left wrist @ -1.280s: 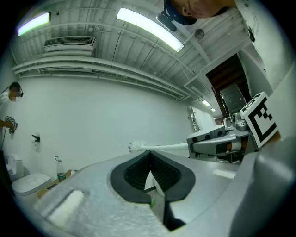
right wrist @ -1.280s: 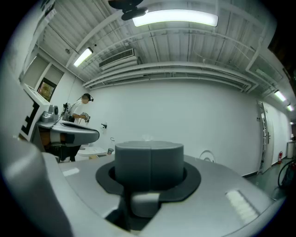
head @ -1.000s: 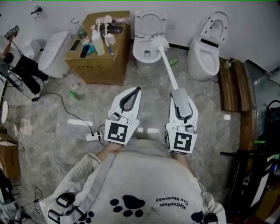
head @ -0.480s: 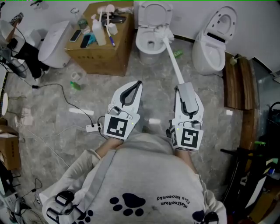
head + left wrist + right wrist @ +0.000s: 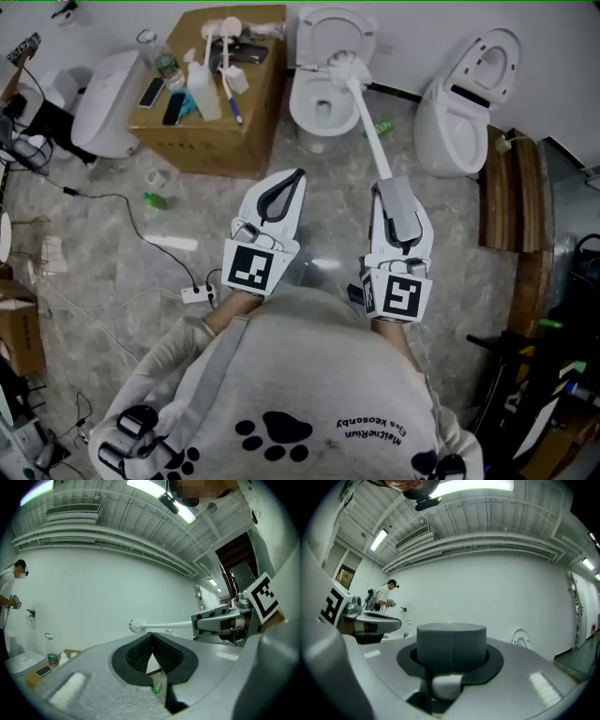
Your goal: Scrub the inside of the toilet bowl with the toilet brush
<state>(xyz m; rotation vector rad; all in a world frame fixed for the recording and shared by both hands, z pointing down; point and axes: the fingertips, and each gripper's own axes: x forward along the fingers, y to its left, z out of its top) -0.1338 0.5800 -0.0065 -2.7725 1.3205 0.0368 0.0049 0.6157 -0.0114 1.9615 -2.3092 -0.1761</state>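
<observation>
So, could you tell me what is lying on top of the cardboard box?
On the cardboard box lie a white bottle, two phones and some brushes. The closed top covers whatever is inside.

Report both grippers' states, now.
Left gripper: closed, empty.
Right gripper: closed on the toilet brush handle.

White toilet bowl [image 5: 298, 108], white toilet brush [image 5: 367, 127], brown cardboard box [image 5: 211, 145], grey mottled floor [image 5: 450, 225]

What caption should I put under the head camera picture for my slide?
Right gripper holds the toilet brush out to the toilet bowl rim; left gripper is shut and empty.
</observation>
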